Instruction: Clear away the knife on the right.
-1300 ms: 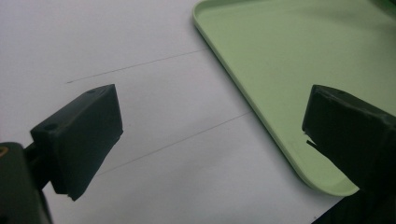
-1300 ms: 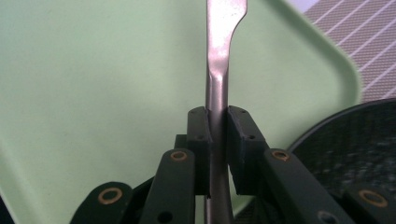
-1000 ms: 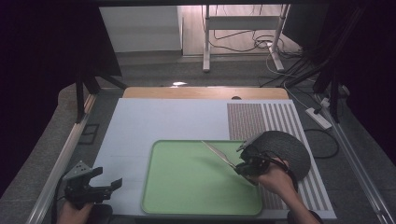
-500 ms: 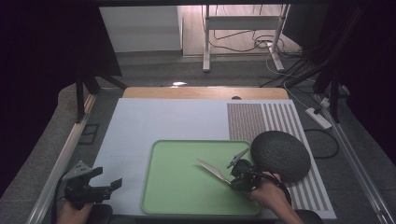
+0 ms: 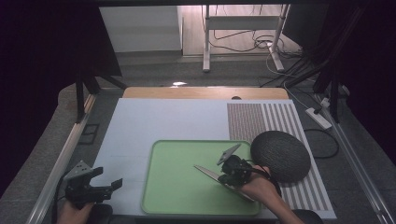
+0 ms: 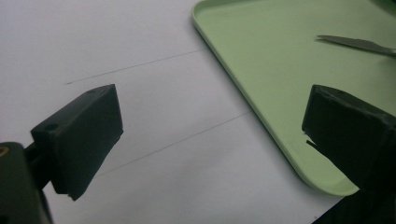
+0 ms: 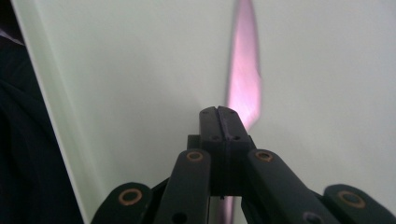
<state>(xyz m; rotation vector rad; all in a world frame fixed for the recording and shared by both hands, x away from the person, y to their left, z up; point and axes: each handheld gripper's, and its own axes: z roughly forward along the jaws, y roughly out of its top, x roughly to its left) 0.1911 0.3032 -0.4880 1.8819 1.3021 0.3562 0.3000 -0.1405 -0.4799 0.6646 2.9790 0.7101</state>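
Right hand-held gripper (image 5: pixel 223 176), clamped on a knife (image 5: pixel 210 171), angles low over the green tray (image 5: pixel 173 186).

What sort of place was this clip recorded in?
Likely a lab recording bench: a white mat covers the table, loose cables and a white power strip lie on the floor beyond it.

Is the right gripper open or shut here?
Shut: the right gripper has its jaws pressed together on the knife over the green tray.

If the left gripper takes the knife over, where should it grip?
Probably the bare blade ahead of the right gripper, coming in from the tray's left, jaws across its flat faces: it sticks out thin toward the open left gripper.
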